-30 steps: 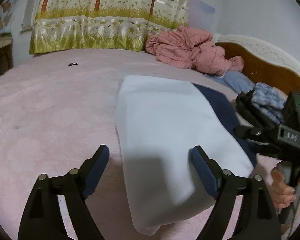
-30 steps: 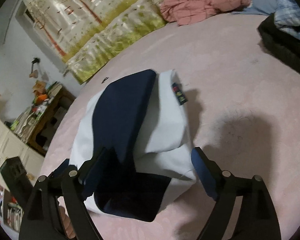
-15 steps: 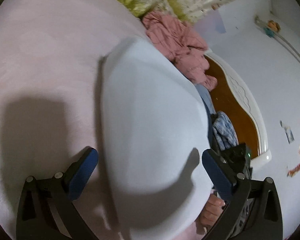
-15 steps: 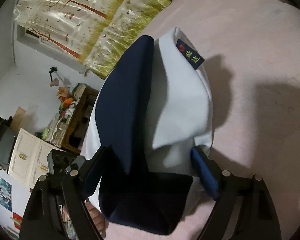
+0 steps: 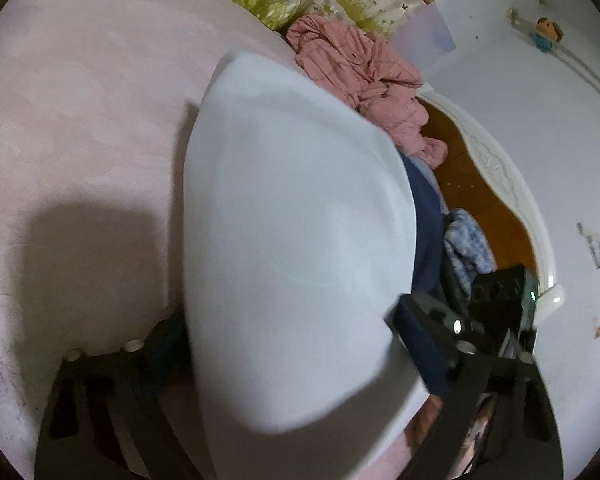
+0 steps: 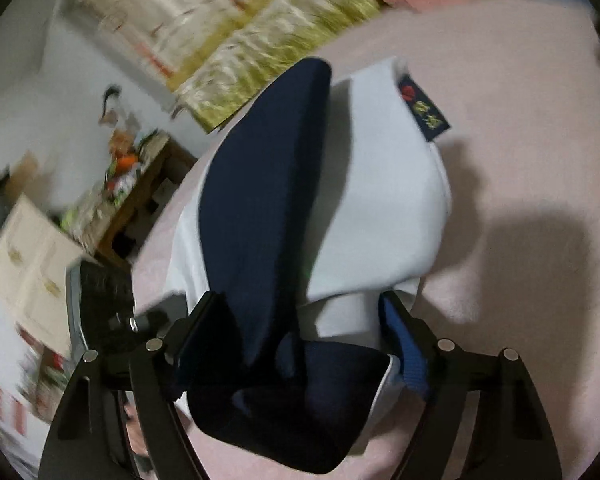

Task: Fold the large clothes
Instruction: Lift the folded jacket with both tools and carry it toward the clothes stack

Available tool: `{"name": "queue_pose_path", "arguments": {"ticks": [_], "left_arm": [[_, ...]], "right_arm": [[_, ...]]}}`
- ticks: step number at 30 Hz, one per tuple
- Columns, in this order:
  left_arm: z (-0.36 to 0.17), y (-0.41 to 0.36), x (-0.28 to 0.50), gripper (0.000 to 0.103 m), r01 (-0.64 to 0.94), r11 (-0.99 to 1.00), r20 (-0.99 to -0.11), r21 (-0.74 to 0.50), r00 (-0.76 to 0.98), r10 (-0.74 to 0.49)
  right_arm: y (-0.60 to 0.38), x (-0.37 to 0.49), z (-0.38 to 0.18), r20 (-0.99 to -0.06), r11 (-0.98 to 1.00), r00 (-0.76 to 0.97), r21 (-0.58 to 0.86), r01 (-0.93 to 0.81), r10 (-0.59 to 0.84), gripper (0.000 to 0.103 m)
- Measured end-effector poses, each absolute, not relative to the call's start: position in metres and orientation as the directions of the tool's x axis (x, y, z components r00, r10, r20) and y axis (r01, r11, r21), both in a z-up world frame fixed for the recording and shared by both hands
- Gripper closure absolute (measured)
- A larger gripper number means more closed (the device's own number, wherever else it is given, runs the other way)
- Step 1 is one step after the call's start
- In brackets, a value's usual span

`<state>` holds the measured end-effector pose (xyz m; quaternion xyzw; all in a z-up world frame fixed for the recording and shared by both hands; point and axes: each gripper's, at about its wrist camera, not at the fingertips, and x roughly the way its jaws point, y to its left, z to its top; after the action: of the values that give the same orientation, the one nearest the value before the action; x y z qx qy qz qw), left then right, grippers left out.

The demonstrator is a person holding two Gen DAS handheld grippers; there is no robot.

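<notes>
The pink bed (image 5: pixel 80 128) is under everything. The folded white and navy top (image 6: pixel 380 208) fills the middle of both views (a soft, thick bundle). My left fingers (image 5: pixel 284 344) and right fingers (image 6: pixel 304 332) are closing around its near end, not squeezing yet. I should pinch every layer together, then lift evenly.

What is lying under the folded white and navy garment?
The garment rests on the pink bed cover, which shows all around it. Anything else beneath the folds is covered and cannot be seen.
</notes>
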<state>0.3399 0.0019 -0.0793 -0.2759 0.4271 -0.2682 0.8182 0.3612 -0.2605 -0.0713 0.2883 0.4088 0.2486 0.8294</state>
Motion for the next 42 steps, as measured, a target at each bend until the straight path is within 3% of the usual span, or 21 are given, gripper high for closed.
{"name": "queue_pose_path", "arguments": {"ticks": [5, 8, 11, 12, 15, 16, 18, 21, 25, 30, 33, 35, 38, 40, 42], "left_arm": [[-0.067, 0.002, 0.330, 0.045, 0.260, 0.730, -0.523, -0.632, 0.552, -0.649], [-0.049, -0.002, 0.320, 0.047, 0.327, 0.716, -0.470, -0.617, 0.577, -0.668], [-0.023, -0.011, 0.308, 0.050, 0.372, 0.716, -0.441, -0.590, 0.595, -0.672], [-0.011, -0.021, 0.301, 0.051, 0.410, 0.726, -0.430, -0.552, 0.605, -0.670], [0.013, -0.059, 0.292, 0.060, 0.499, 0.724, -0.441, -0.476, 0.577, -0.688], [0.018, -0.071, 0.287, 0.061, 0.502, 0.732, -0.430, -0.461, 0.596, -0.678], [0.021, -0.083, 0.292, 0.062, 0.412, 0.794, -0.497, -0.447, 0.624, -0.603], [0.006, -0.072, 0.307, 0.062, 0.343, 0.790, -0.508, -0.508, 0.622, -0.597], [-0.011, -0.047, 0.309, 0.062, 0.302, 0.822, -0.556, -0.483, 0.619, -0.554], [-0.031, -0.023, 0.314, 0.058, 0.278, 0.825, -0.597, -0.493, 0.582, -0.553], [-0.037, -0.017, 0.303, 0.046, 0.287, 0.835, -0.608, -0.469, 0.582, -0.541], [-0.038, -0.015, 0.298, 0.032, 0.293, 0.853, -0.612, -0.431, 0.600, -0.515], [-0.038, -0.016, 0.297, 0.020, 0.304, 0.881, -0.624, -0.362, 0.624, -0.471], [-0.038, -0.015, 0.298, 0.014, 0.308, 0.888, -0.625, -0.341, 0.631, -0.459], [-0.040, -0.014, 0.302, 0.008, 0.299, 0.896, -0.629, -0.327, 0.639, -0.443]], "right_arm": [[-0.255, 0.345, -0.056, -0.487, 0.740, 0.629, 0.635, -0.221, 0.606, 0.042], [-0.269, 0.323, -0.033, -0.384, 0.706, 0.687, 0.655, -0.269, 0.617, 0.050], [-0.282, 0.304, -0.009, -0.310, 0.674, 0.709, 0.671, -0.308, 0.633, 0.051], [-0.285, 0.296, 0.002, -0.268, 0.652, 0.707, 0.674, -0.347, 0.654, 0.060], [-0.287, 0.262, 0.048, -0.195, 0.672, 0.746, 0.614, -0.413, 0.637, 0.060], [-0.284, 0.257, 0.059, -0.208, 0.711, 0.770, 0.577, -0.402, 0.603, 0.060], [-0.290, 0.255, 0.067, -0.289, 0.763, 0.783, 0.554, -0.333, 0.551, 0.060], [-0.319, 0.261, 0.038, -0.379, 0.742, 0.749, 0.635, -0.216, 0.543, 0.060], [-0.320, 0.277, -0.005, -0.436, 0.703, 0.667, 0.686, -0.189, 0.604, 0.060], [-0.316, 0.277, -0.026, -0.440, 0.697, 0.682, 0.702, -0.146, 0.585, 0.015], [-0.314, 0.278, -0.041, -0.481, 0.678, 0.667, 0.733, -0.050, 0.569, 0.014], [-0.315, 0.277, -0.053, -0.497, 0.662, 0.654, 0.749, -0.007, 0.570, 0.013], [-0.306, 0.282, -0.061, -0.485, 0.630, 0.614, 0.777, -0.024, 0.622, 0.011], [-0.299, 0.286, -0.062, -0.498, 0.652, 0.607, 0.757, -0.044, 0.619, 0.001], [-0.284, 0.298, -0.065, -0.514, 0.673, 0.576, 0.734, -0.087, 0.635, 0.000]]}}
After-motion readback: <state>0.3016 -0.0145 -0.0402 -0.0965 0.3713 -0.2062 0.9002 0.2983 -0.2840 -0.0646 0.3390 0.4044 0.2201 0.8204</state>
